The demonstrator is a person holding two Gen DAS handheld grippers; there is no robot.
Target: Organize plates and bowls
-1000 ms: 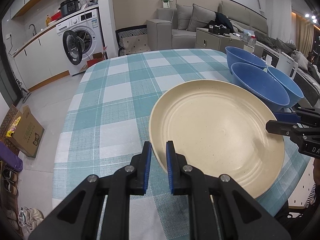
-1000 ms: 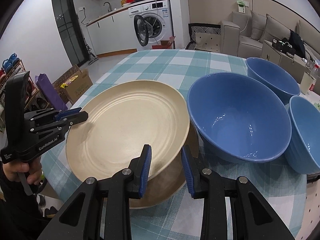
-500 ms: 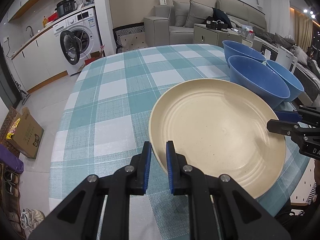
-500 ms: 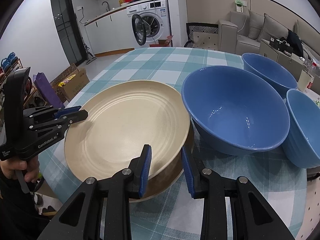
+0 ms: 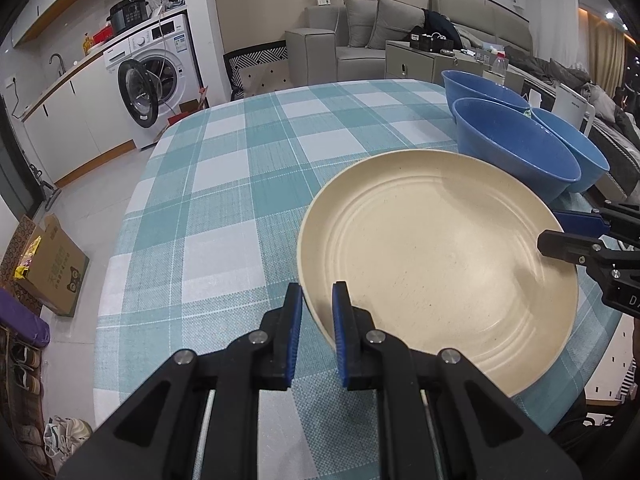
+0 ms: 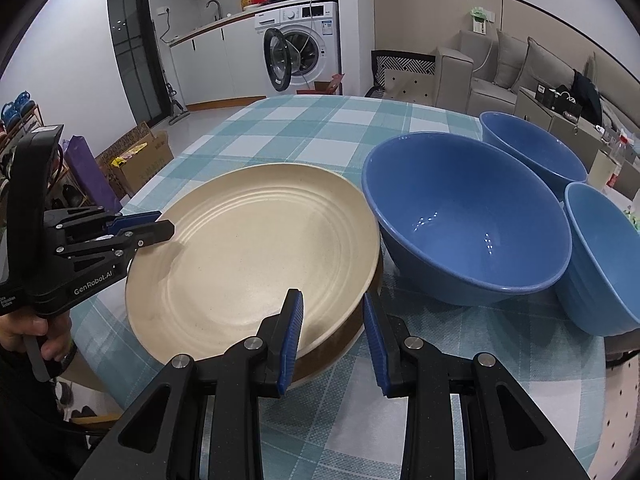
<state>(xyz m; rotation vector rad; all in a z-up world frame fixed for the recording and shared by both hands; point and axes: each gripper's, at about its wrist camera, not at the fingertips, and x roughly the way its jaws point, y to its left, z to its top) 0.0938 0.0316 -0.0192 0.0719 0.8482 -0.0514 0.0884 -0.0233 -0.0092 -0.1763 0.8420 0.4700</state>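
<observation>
Both hand-held grippers pinch the plate (image 6: pixel 256 248): left (image 5: pixel 316 300) and right (image 6: pixel 332 308) on opposite rims, seemingly lifting it level beside the bowls (image 6: pixel 468 232).

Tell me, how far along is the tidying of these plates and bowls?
Early, it seems. Nothing looks stacked yet: three blue bowls stand separately on the checked tablecloth. In hand: the cream plate, pinched at its rim by the left gripper and straddled by the right gripper, tilted over something brown beneath. Grouping everything remains.
</observation>
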